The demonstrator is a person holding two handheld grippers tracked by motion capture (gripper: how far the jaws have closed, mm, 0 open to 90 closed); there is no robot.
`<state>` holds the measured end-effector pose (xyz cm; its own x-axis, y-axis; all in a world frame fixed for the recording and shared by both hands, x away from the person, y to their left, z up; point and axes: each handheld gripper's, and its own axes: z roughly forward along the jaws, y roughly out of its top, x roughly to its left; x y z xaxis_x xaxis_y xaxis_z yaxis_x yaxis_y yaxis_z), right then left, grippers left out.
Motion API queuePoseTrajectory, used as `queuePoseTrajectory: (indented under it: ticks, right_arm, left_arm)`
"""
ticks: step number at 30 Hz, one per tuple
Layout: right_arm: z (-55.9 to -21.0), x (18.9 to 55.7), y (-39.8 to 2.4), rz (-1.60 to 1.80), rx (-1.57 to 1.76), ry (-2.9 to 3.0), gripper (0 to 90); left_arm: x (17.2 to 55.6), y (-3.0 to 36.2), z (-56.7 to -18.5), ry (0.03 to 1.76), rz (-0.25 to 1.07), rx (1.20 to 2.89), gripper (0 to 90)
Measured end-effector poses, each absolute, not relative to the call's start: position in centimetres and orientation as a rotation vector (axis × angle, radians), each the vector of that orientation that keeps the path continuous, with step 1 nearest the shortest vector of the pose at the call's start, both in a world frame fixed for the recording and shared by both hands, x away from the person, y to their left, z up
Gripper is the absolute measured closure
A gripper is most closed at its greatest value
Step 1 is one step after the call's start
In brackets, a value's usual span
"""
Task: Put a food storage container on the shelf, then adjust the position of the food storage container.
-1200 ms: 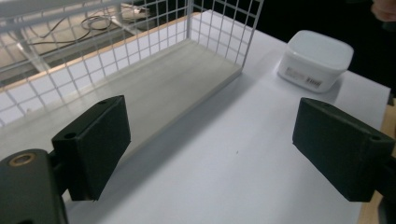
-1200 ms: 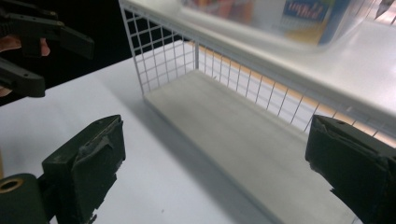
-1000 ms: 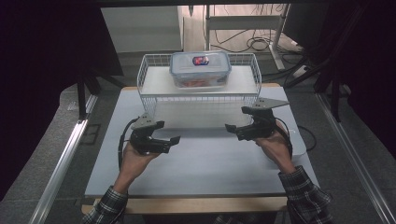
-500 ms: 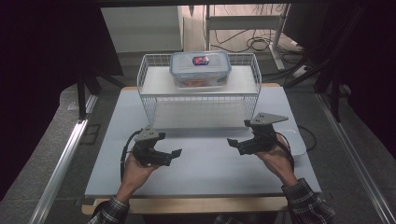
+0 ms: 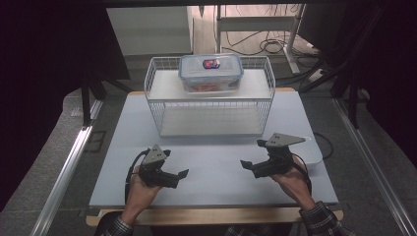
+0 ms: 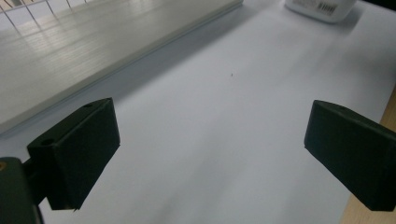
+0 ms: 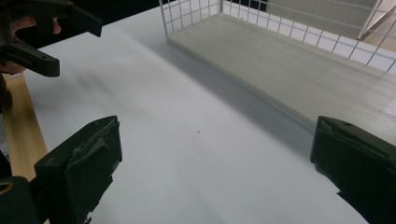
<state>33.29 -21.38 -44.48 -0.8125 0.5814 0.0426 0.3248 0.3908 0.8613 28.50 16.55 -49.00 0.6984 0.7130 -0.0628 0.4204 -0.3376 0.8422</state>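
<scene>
Dark room, white desk [image 5: 216, 162] with wooden front edge. White wire rack [image 5: 210, 98] at desk's far side; clear lidded food container [image 5: 210, 73] on rack's top shelf, well beyond both sets of jaws. Left gripper [image 5: 178, 176] low over desk, jaws spread wide, having just been opening, bare desk between. Right gripper [image 5: 247, 165] opposite, jaws spread, nothing between. Since a second ago both hands came nearer desk's front edge and lower; container and rack unmoved. White box [image 5: 311, 150] just behind right gripper.
</scene>
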Motion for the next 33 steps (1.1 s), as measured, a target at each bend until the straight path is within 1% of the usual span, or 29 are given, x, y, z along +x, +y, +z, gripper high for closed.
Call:
queuePoseTrajectory:
  ticks: [7, 12, 16, 18, 23, 24, 31, 32, 33]
  right_arm:
    - [-46.2, 32.4, -21.2, 1.327, 0.771, 2.416, 1.6]
    - [-47.1, 32.0, -21.1, 1.298, 0.77, 2.438, 1.6]
    - [-47.9, 32.0, -21.0, 1.257, 0.764, 2.469, 1.7]
    - [-47.9, 32.1, -21.0, 1.259, 0.778, 2.463, 1.8]
    - [-47.3, 32.3, -21.4, 1.205, 0.825, 2.424, 0.0]
    - [-46.9, 32.4, -21.8, 1.177, 0.876, 2.39, 0.0]
    - [-45.4, 32.9, -23.3, 1.146, 0.946, 2.336, 0.3]
    - [-45.0, 33.2, -24.3, 1.099, 0.981, 2.306, 7.8]
    - [-44.9, 33.4, -24.7, 1.092, 1.004, 2.304, 11.1]
  left_arm:
    - [27.6, 15.9, -50.1, 0.84, 0.452, 2.063, 3.1]
    - [27.2, 15.6, -51.0, 0.826, 0.434, 2.11, 3.0]
    - [27.1, 15.8, -51.2, 0.822, 0.441, 2.112, 3.0]
    - [27.1, 16.0, -51.1, 0.824, 0.441, 2.093, 2.9]
    - [27.4, 16.3, -51.2, 0.856, 0.381, 2.033, 2.7]
    - [27.4, 16.5, -51.2, 0.86, 0.372, 2.022, 2.8]
    - [27.5, 16.4, -51.2, 0.853, 0.38, 2.028, 2.8]
    - [27.5, 16.4, -51.3, 0.852, 0.376, 2.032, 3.0]
    - [27.5, 16.4, -51.3, 0.853, 0.373, 2.032, 3.2]
